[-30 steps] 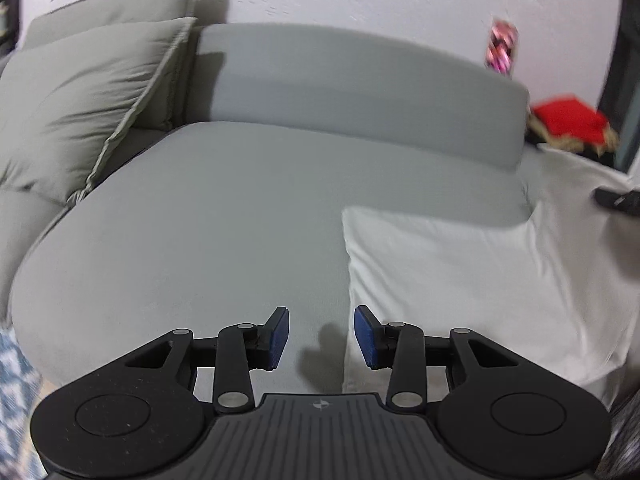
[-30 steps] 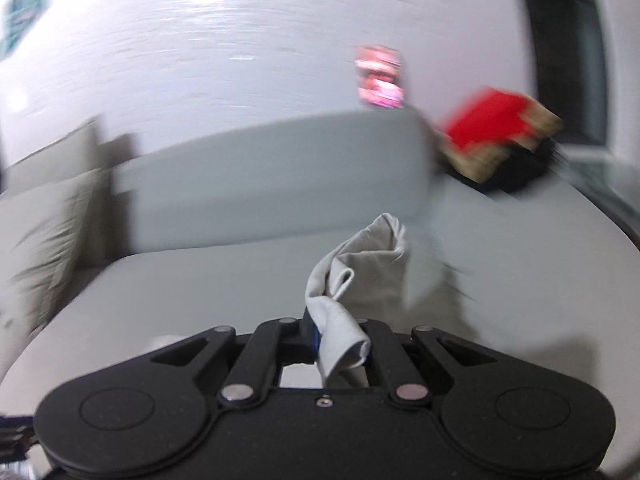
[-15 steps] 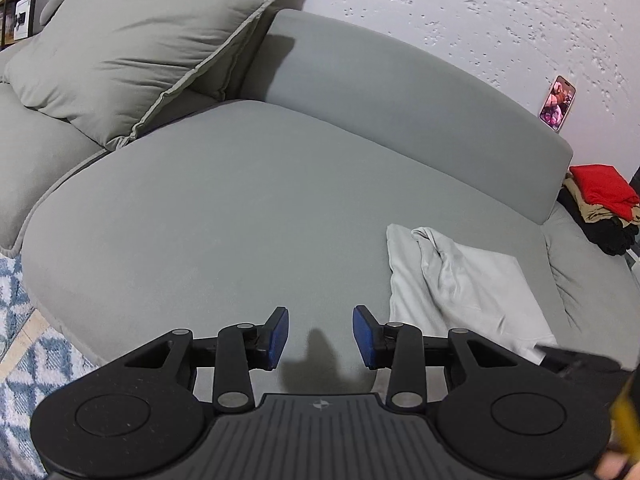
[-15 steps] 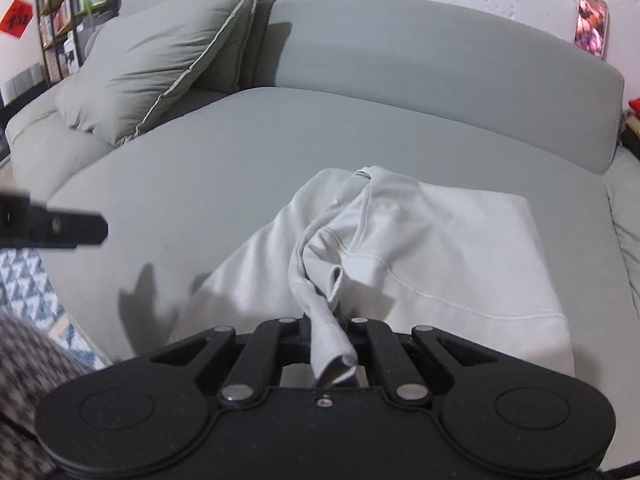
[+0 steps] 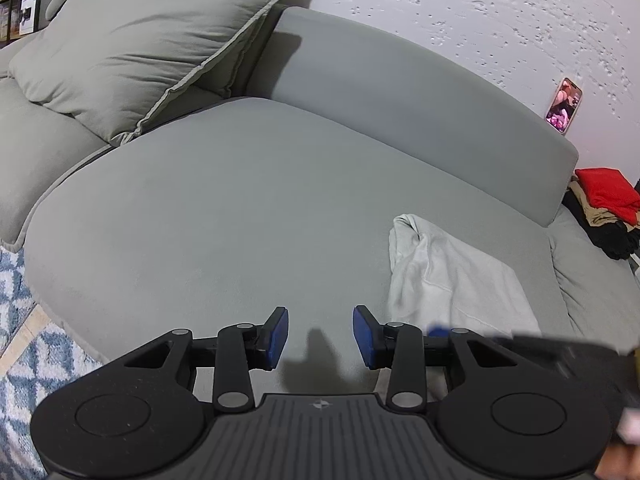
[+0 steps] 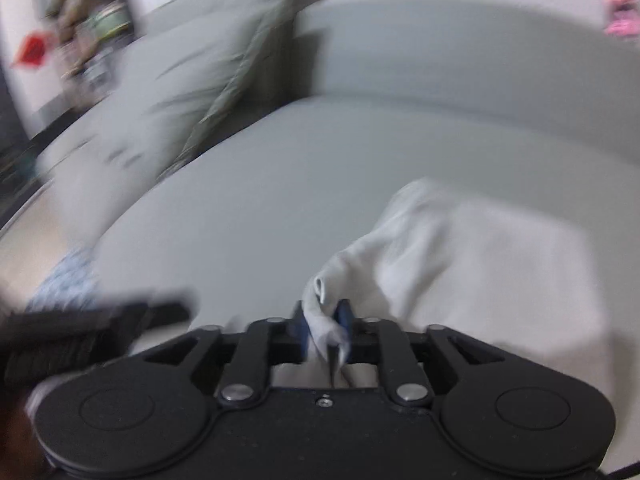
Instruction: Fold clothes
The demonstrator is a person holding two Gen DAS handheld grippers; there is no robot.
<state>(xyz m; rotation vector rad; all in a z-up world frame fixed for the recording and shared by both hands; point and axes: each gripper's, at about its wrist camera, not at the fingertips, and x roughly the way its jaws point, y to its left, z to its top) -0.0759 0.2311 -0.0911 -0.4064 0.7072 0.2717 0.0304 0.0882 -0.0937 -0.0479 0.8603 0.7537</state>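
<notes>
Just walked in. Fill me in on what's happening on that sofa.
A person with a gripper in each hand is folding a pale sweatshirt on the grey sofa. The right gripper has a twisted end of the garment between its pads, and its jaws have just been opening, so it looks to be letting go. The left gripper is open and empty beside the garment. A pile of other clothes sits at the far end.

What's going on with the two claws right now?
Left gripper open, empty. Right gripper just opening, white garment fold between its jaws. Sofa ahead.
</notes>
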